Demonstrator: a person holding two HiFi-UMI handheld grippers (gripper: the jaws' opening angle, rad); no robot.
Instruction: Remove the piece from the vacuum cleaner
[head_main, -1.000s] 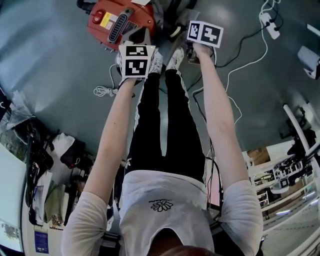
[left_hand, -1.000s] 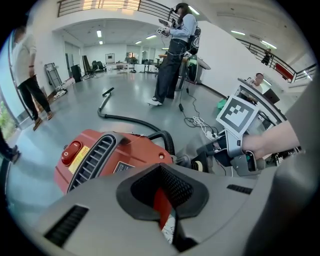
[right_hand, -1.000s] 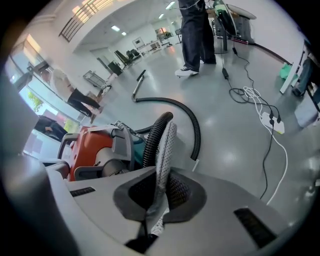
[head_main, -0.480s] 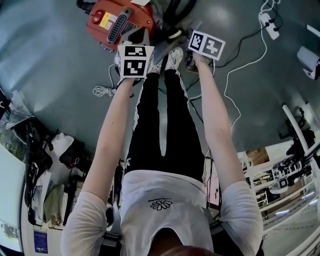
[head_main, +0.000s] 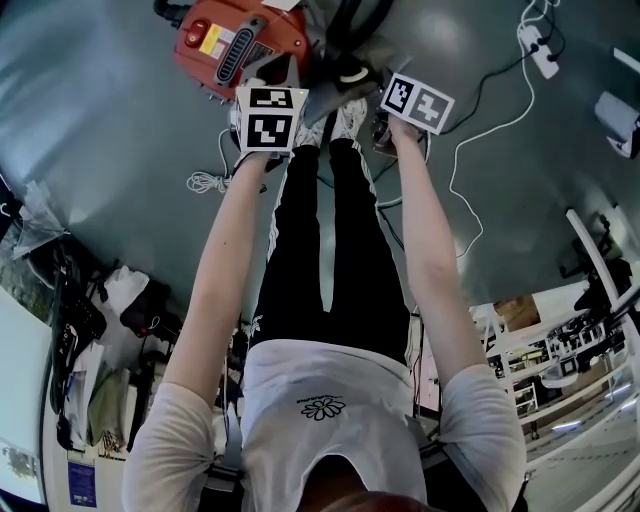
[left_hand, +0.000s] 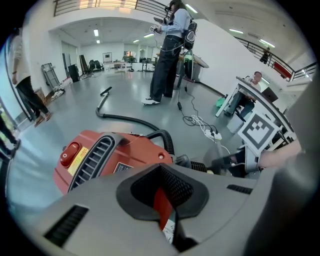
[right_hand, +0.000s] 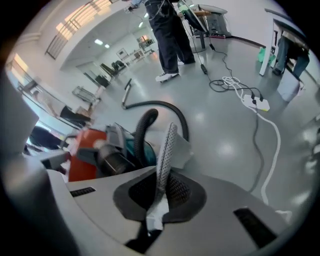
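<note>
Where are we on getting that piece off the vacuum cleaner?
Done: both grips are made. In hand: the right gripper is shut on a thin grey dotted piece; the left gripper pinches a red part by the vacuum cleaner. Left: carrying the piece clear; whether it has come free I cannot tell.

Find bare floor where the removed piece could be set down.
Bare grey floor lies left of the red vacuum cleaner, beyond the clutter. A second patch lies right of the white cable, below the power strip. Crowded around the hose and the person's feet.
</note>
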